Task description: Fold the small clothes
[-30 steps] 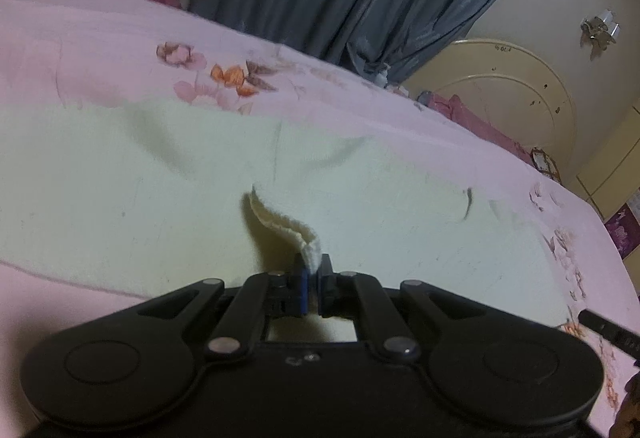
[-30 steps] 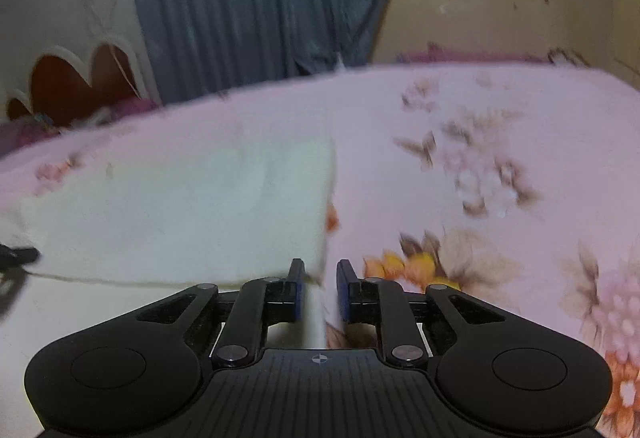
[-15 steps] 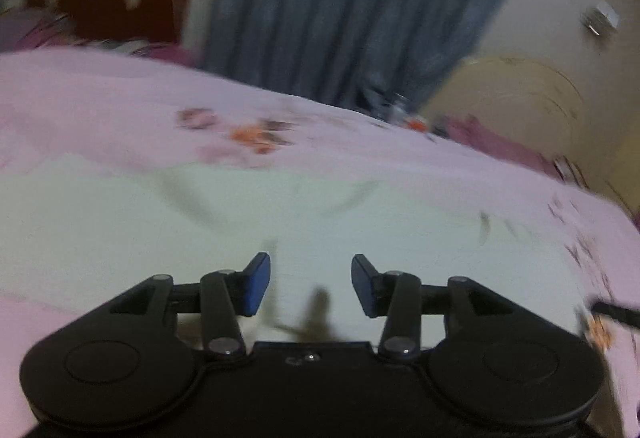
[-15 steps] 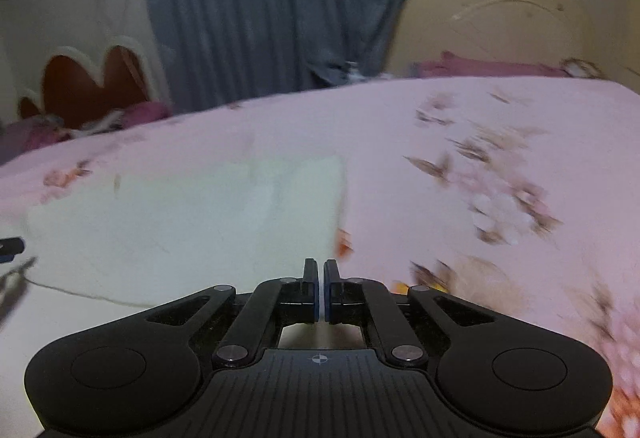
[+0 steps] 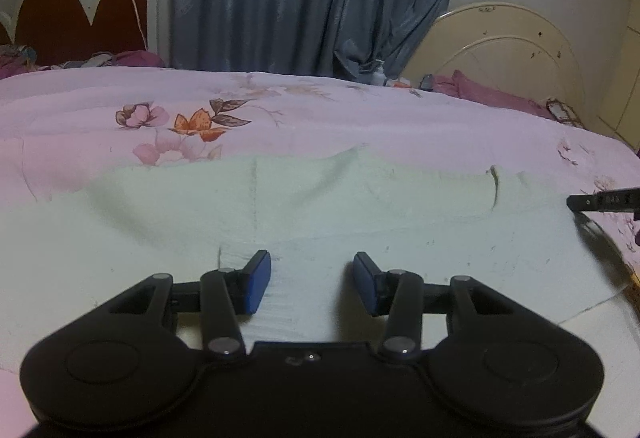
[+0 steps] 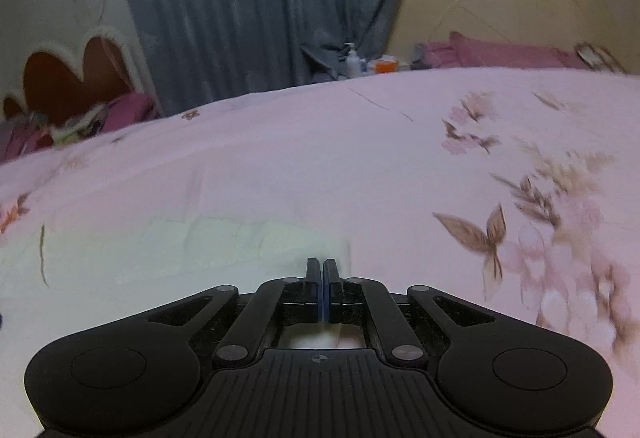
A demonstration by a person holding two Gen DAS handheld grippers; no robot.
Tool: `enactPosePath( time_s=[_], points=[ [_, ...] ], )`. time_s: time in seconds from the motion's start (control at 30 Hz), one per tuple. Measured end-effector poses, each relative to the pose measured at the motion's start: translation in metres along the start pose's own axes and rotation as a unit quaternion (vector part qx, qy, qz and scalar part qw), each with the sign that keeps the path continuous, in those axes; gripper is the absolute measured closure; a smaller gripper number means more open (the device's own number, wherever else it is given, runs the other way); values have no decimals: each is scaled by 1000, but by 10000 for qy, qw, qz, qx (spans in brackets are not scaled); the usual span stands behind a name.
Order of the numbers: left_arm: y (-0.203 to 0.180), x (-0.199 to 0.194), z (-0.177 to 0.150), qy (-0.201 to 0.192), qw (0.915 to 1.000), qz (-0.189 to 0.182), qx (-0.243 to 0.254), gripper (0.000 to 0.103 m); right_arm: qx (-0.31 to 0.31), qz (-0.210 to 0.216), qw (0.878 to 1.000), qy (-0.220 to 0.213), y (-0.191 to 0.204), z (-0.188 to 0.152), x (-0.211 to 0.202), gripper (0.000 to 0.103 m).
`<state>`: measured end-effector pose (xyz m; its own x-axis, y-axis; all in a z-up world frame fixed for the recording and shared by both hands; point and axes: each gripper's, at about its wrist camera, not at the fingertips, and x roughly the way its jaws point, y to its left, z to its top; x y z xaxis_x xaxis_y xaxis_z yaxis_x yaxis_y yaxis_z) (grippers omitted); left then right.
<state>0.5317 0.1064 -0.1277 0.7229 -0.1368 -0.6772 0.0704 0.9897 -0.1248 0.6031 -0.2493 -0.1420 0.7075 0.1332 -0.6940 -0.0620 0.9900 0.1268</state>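
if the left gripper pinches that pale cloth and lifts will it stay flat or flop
Probably flop: the pale cloth lies in soft wrinkles and follows the pink bedspread beneath, so it looks limp. It looks thin and likely light, though a second layer might drag along. The left gripper is open above it, the right gripper shut.

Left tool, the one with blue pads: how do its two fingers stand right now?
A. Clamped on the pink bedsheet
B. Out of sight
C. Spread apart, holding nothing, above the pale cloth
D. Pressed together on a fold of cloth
C: the left tool has its blue pads wide apart, with only the flat pale cloth showing between them.
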Motion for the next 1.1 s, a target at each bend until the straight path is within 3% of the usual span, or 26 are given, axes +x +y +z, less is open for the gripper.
enactPosePath(
  time_s=[0.1,0.17,0.23,0.3,0.33,0.47,0.57,0.73,0.87,1.03,1.1],
  points=[
    [-11,-5,7,-162,9999,-33,17,51,-75,7,9999,-151,7,0,-15,101],
    [-16,-3,11,-244,9996,93,60,41,-106,-151,9993,-334,11,-2,-19,101],
    [-17,1,12,-239,9997,40,57,44,31,55,9994,-333,9,1,-17,101],
    [-16,9,9,10,9998,179,131,52,-206,96,9997,-129,12,-2,-5,101],
    [-13,13,6,84,9997,211,104,49,-312,-15,9995,80,11,-6,5,102],
    [-9,6,5,71,9995,254,185,50,-372,-43,9991,184,6,-4,3,102],
    [-11,-10,5,-90,9996,213,130,44,-554,-50,9984,83,16,-5,-13,102],
    [-14,-16,-3,-151,9997,169,134,44,-734,6,9971,187,25,-19,-23,102],
    [-12,-9,-12,36,9997,202,121,44,-850,-63,9961,232,29,-29,-25,102],
    [-14,-27,-10,-214,9997,76,6,44,-856,-12,9963,46,32,-42,-59,102],
    [-16,-24,-13,-110,9999,53,42,44,-857,51,9963,101,38,-51,-68,102]
  ],
)
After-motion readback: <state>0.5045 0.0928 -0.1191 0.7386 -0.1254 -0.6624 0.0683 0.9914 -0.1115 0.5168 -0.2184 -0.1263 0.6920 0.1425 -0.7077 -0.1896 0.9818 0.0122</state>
